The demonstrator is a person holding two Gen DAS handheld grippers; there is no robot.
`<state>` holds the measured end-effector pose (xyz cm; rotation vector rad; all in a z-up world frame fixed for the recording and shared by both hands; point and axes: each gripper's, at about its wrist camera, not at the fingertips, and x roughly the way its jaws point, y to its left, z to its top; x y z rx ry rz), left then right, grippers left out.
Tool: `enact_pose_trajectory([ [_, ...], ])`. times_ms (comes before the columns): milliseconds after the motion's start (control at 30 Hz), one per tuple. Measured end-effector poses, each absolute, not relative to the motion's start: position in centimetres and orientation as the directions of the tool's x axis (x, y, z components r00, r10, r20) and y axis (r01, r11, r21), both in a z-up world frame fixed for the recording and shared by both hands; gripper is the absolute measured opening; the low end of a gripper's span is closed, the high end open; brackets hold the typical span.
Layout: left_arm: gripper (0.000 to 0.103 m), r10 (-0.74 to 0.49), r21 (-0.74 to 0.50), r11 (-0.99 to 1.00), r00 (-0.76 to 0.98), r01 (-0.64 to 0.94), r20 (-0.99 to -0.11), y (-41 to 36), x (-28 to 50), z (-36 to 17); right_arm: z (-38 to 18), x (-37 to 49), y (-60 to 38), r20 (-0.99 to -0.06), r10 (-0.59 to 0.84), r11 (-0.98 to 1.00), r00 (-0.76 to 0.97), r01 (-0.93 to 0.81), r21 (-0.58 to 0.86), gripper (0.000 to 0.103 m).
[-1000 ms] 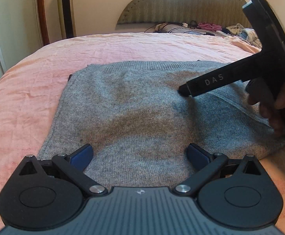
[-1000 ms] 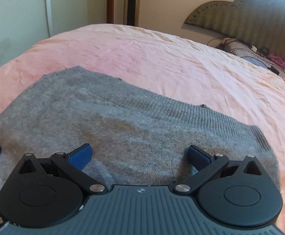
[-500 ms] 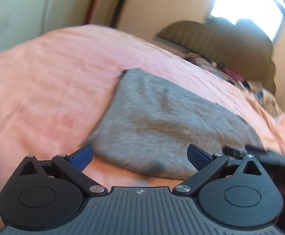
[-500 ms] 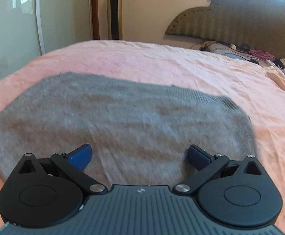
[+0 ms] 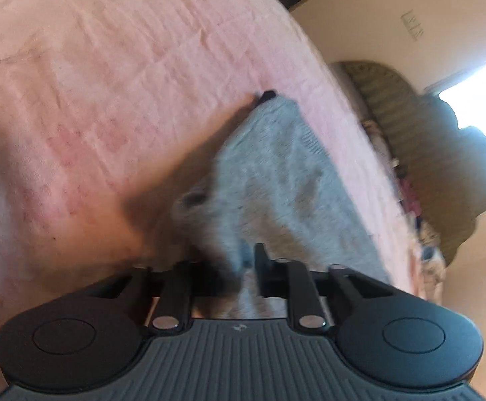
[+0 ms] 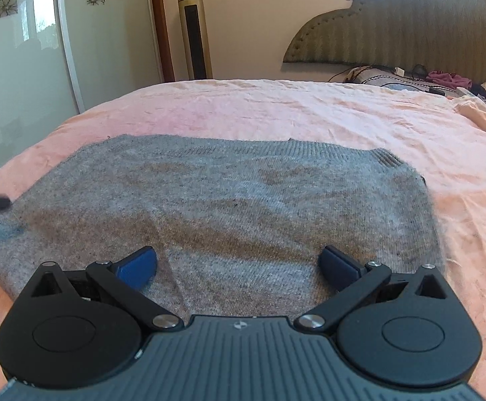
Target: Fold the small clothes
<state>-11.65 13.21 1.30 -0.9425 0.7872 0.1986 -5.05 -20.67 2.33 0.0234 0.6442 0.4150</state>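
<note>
Pink bedsheet (image 6: 309, 113) covers the bed, a grey knit sweater (image 6: 229, 200) lying flat on it; the left tool (image 5: 243, 257), wide a second ago, has rolled and now pinches the sweater's edge, ready to fold; the right tool (image 6: 237, 264) gapes wide above it; nothing blocks; clutter by the headboard (image 6: 393, 30).

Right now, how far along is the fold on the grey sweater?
Done: the grey sweater lies spread flat on the pink bedsheet. In hand: the left hand-held gripper has shut on the sweater's near edge, bunching it; the right hand-held gripper hovers open over it. Left: no fold is visible yet.
</note>
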Motion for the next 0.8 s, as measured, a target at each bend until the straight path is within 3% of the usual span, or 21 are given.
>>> enact_pose_trajectory([
  [133,0.006,-0.072,-0.567,0.663,0.712,-0.489,-0.698,11.9,-11.4,2.5,2.5,-5.0,-21.6,-0.555,0.418,0.907,0.719,-0.363,0.213,0.103],
  [200,0.006,-0.022,-0.499,0.731,0.716,-0.465,-0.698,10.3,-10.8,3.9,3.0,-4.9,-23.4,-0.53,0.472,0.88,0.705,-0.336,0.337,0.103],
  [300,0.006,-0.029,-0.387,0.879,0.779,-0.279,-0.627,5.1,-9.1,7.4,4.3,-3.2,-27.9,-0.429,0.646,0.703,0.632,-0.273,0.657,0.103],
  [400,0.006,-0.167,-0.271,0.962,0.818,0.014,-0.55,-3.0,-7.6,9.6,4.7,-0.2,-31.8,-0.309,0.767,0.501,0.563,-0.222,0.837,0.103],
  [533,0.006,-0.377,-0.208,0.925,0.704,0.317,-0.602,-11.5,-7.5,7.0,3.4,3.0,-34.1,-0.274,0.824,0.395,0.496,-0.156,0.905,0.103],
  [667,0.006,-0.415,-0.237,0.903,0.59,0.357,-0.692,-13.3,-6.8,3.9,1.3,4.0,-34.7,-0.333,0.817,0.414,0.471,-0.075,0.907,0.103],
  [800,0.005,-0.446,-0.255,0.889,0.593,0.38,-0.671,-12.5,-7.0,4.5,0.9,4.1,-34.2,-0.32,0.829,0.4,0.458,-0.087,0.912,0.103],
])
